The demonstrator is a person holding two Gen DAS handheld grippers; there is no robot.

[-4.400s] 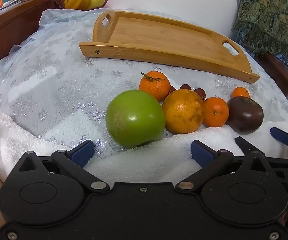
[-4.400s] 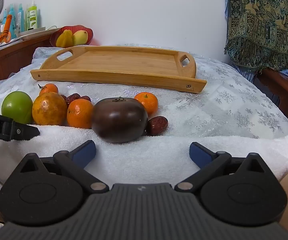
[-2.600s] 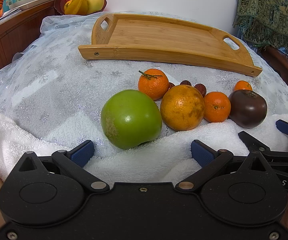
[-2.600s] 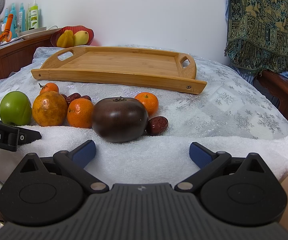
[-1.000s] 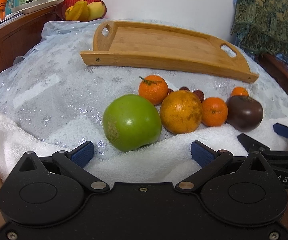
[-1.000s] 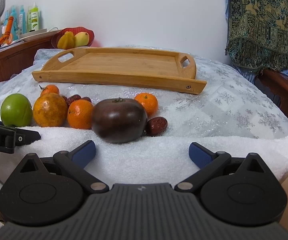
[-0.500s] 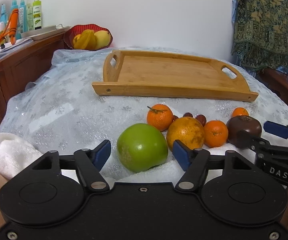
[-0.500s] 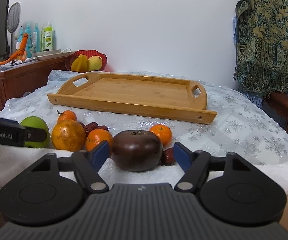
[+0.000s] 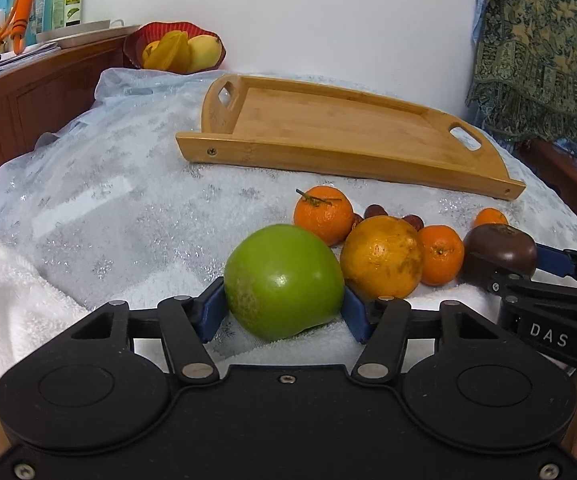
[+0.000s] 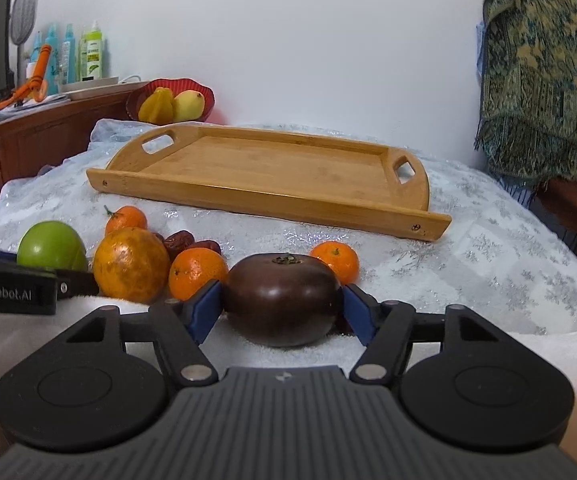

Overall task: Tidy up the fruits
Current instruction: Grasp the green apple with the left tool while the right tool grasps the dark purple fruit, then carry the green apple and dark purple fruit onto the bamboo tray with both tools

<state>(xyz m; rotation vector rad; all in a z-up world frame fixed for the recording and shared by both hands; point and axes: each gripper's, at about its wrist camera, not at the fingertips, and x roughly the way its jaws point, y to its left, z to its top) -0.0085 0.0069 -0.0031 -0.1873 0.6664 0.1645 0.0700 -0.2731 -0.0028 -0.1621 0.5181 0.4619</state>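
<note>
Left gripper (image 9: 284, 310) closing on the green apple (image 9: 282, 286), blue pads touching both its sides; apple resting at the edge of the white towel (image 9: 16, 292). Right gripper (image 10: 282, 312) closing on the dark purple fruit (image 10: 282, 304), pads against its left and right flanks, fruit also lying on the towel. Between the two held fruits, a large orange (image 9: 382, 262) and a small mandarin (image 9: 440, 254), touching one another. Behind them a stemmed mandarin (image 9: 322, 216), some dried dates (image 10: 180, 240), one more small mandarin (image 10: 336, 262). Further back, on the silver tablecloth (image 9: 100, 200), an empty wooden tray (image 10: 268, 168).
</note>
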